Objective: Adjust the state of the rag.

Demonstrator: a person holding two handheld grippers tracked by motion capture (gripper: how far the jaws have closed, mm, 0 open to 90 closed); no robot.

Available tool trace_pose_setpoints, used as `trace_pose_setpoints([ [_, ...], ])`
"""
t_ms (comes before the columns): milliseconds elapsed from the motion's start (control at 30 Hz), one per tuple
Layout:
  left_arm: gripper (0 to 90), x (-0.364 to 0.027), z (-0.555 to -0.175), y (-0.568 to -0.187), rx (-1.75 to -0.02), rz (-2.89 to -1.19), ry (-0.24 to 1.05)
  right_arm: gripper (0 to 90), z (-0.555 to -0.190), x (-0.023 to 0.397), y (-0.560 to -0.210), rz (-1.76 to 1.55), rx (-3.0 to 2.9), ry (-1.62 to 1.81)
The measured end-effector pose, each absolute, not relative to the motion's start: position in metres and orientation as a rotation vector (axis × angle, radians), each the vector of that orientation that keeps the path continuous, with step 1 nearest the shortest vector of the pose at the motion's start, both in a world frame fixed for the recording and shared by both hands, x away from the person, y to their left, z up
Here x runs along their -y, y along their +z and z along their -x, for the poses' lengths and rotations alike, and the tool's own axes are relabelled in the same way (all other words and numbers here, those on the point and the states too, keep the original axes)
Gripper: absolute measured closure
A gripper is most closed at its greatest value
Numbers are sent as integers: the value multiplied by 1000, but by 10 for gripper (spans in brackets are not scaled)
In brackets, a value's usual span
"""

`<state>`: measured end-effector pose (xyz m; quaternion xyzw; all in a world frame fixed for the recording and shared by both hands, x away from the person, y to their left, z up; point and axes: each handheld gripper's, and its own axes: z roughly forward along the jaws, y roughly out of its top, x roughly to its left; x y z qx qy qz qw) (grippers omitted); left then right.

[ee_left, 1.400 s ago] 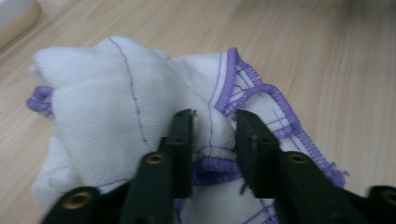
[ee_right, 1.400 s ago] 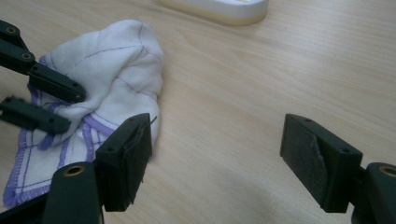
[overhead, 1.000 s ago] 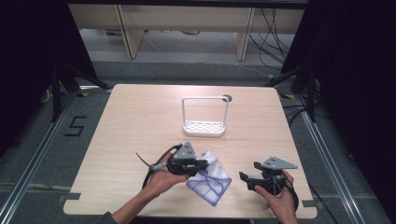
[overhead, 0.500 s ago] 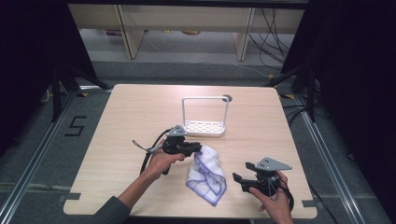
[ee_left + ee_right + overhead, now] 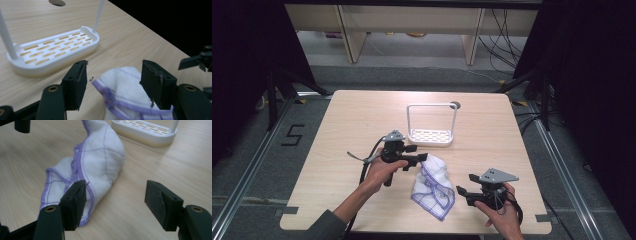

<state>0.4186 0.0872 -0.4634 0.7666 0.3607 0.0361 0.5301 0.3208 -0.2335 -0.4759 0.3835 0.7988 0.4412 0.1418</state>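
Two grippers over pale wood-grain table [image 5: 337,125], described left to right. Left gripper [image 5: 421,157]: matte black body with grey three-cornered plate on top, held in left hand [image 5: 384,172], black cable looping toward near edge. Jaws apart, having just been opening; upper end of cloth [image 5: 433,186] between them, pads not pressing on it. Cloth: soft white fabric, quilted with thin purple stitch lines, purple overlocked hem, crumpled into an elongated heap. Long axis running from upper end just beside left gripper tips toward near table edge, slanted slightly rightward in high view. Near end flattened, upper end bunched and raised. Rack [image 5: 431,134]: white plastic, oblong slotted base, thin rectangular loop handle standing upright, beyond cloth and apart from it. Round hole [image 5: 455,105] in tabletop just behind rack. Right gripper [image 5: 462,189]: same build, in right hand [image 5: 499,212], just right of cloth. Jaws apart, having just been closing, with bare table between them; in right gripper view, hem of cloth partly hidden behind left pad. Cloth's near portion cut off at lower edge in left gripper view, blurred.
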Motion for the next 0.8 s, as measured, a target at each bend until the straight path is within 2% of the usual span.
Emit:
trace_pose_setpoints([
  [33,382,-93,-402,-463,-837,-1848,97,375,-321,229,-474,-1084,-2332,1271],
  [100,380,-95,-394,-463,-825,-1868,92,387,-323,227,-474,-1056,-2328,1280],
  [133,377,-96,-380,-465,-808,-1890,88,427,-327,219,-471,-1036,-2353,1270],
  [267,351,-97,-368,-471,-793,-1930,62,470,-333,206,-468,-960,-2391,1250],
  [433,351,-108,-361,-482,-834,-1948,67,534,-348,167,-468,-851,-2483,1167],
  [500,351,-111,-361,-482,-839,-1955,64,623,-351,157,-471,-808,-2513,1099],
  [533,351,-113,-361,-483,-854,-1945,54,623,-351,157,-471,-808,-2513,1099],
  [567,351,-115,-361,-483,-862,-1932,38,667,-352,152,-473,-802,-2515,1036],
  [600,351,-116,-362,-483,-857,-1928,32,726,-355,150,-476,-792,-2515,977],
  [633,352,-118,-360,-481,-856,-1928,40,837,-358,153,-476,-804,-2498,997],
  [667,352,-118,-360,-481,-856,-1928,40,837,-358,153,-476,-804,-2498,997],
  [700,352,-117,-358,-481,-860,-1923,36,880,-360,161,-470,-792,-2461,1026],
  [800,358,-112,-354,-481,-838,-1918,25,888,-362,179,-460,-833,-2396,1064],
])
